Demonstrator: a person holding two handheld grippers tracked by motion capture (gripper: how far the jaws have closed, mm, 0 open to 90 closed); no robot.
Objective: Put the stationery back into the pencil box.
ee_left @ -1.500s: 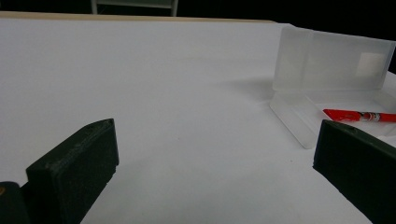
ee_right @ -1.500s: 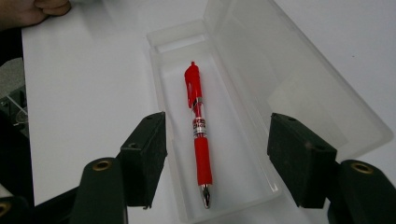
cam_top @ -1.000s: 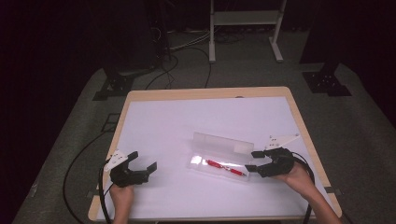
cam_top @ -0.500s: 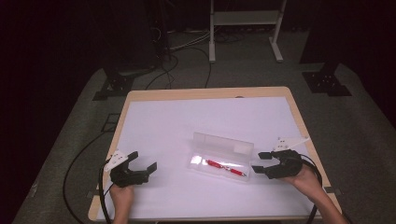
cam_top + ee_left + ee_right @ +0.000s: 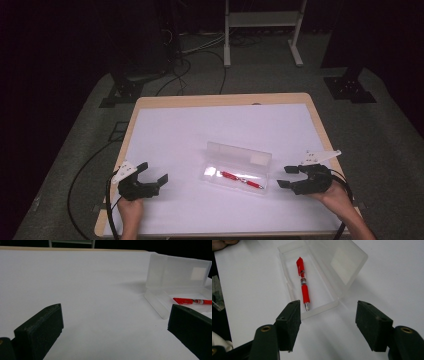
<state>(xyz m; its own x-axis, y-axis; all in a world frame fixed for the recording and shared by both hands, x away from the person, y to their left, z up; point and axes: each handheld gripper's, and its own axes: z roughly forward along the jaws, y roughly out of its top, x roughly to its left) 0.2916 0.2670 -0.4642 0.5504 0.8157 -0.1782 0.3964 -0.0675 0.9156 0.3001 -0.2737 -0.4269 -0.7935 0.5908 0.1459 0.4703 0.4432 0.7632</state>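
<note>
A clear plastic case (image 5: pixel 236 172) (image 5: pixel 175 282) (image 5: pixel 322 277) lies on the white table with its lid raised. Inside it lies a red pen (image 5: pixel 242 180) (image 5: pixel 192 301) (image 5: pixel 303 283). My right gripper (image 5: pixel 287 177) (image 5: pixel 328 322) stands open just right of the case, its jaws pointing at the case's near end and holding nothing. My left gripper (image 5: pixel 152 172) (image 5: pixel 112 332) rests open near the table's front left, well away from the case, with bare table between its jaws.
The white table top (image 5: pixel 200 135) has a wooden rim (image 5: pixel 220 99). Cables (image 5: pixel 90 170) trail over the grey floor on the left. A white stand (image 5: pixel 260 20) and dark stand bases (image 5: pixel 350 87) sit behind the table.
My right gripper has drawn back to the right, away from the case, and stays open. The left gripper, the case and the pen have not moved.
</note>
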